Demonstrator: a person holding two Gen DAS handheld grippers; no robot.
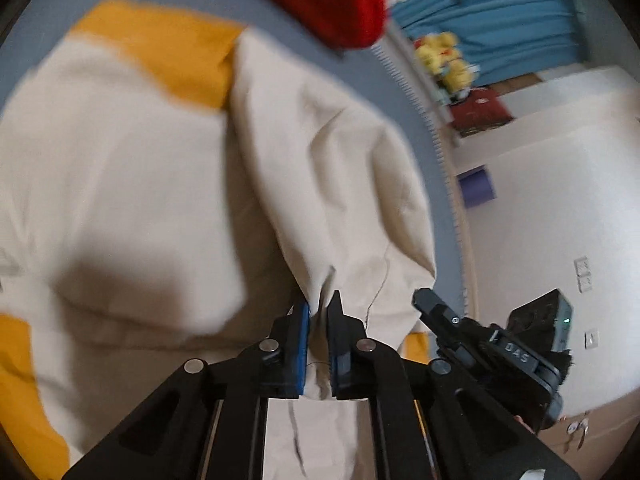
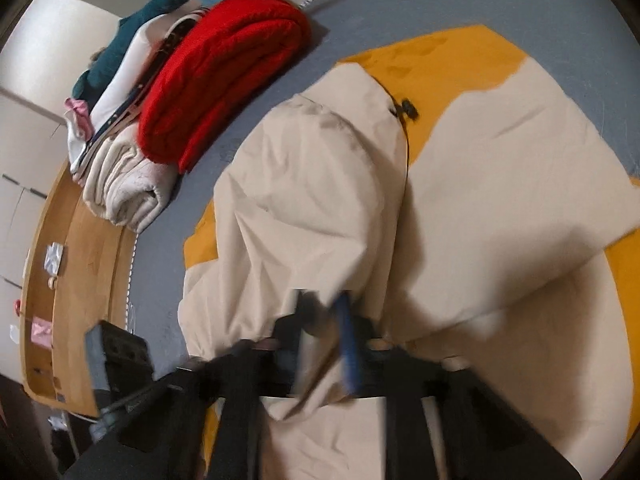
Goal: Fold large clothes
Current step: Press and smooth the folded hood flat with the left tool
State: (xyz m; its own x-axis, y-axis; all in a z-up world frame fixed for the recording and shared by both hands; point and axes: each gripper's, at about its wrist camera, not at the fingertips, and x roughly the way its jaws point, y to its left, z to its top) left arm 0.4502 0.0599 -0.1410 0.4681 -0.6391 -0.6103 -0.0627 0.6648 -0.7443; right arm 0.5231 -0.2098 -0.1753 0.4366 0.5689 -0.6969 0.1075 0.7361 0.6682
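A cream and mustard-yellow jacket (image 2: 320,200) of smooth, matt woven cloth, softly creased, lies on a matt grey-blue cover (image 2: 420,12). Just beyond the jacket, a folded red knit (image 2: 224,92) shows a coarse, fuzzy texture beside a ribbed off-white folded garment (image 2: 124,188). Past that stack, a wooden bed frame (image 2: 84,248) has a smooth, lightly glossy finish. The left gripper (image 1: 320,308), matt black plastic with bright metal pins and blue pads that appear rubbery, pinches the jacket's cloth; the right gripper (image 2: 324,312) is blurred.
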